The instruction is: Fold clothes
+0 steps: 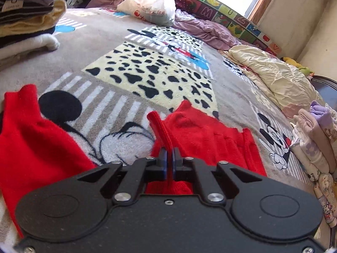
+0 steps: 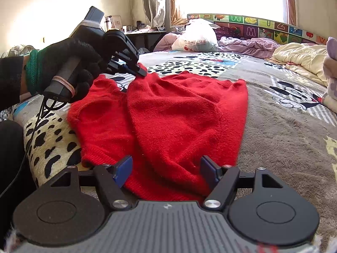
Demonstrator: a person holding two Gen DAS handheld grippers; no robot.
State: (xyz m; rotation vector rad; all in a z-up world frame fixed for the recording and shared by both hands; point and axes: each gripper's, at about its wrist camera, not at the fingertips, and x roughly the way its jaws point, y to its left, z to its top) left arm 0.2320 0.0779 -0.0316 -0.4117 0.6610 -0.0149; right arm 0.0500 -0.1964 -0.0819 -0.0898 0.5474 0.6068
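Observation:
A red knit sweater [image 2: 179, 113] lies on the bed, partly folded lengthwise. My left gripper [image 1: 169, 155] is shut on a raised edge of the red sweater [image 1: 202, 130]. It also shows in the right wrist view [image 2: 142, 70], held by a black-gloved hand, pinching the sweater's far left edge. Another part of the sweater [image 1: 25, 126] lies at the left of the left wrist view. My right gripper [image 2: 166, 171] is open, its blue pads [image 2: 124, 168] on either side of the sweater's near hem, not closed on it.
The bed is covered by a Mickey Mouse blanket [image 1: 118, 48]. A stack of folded clothes [image 1: 27, 16] lies at far left and another pile [image 1: 311, 139] at right. A white plastic bag [image 2: 198, 35], a purple quilt [image 2: 252, 44] and a cream quilt [image 2: 301, 57] lie by the headboard.

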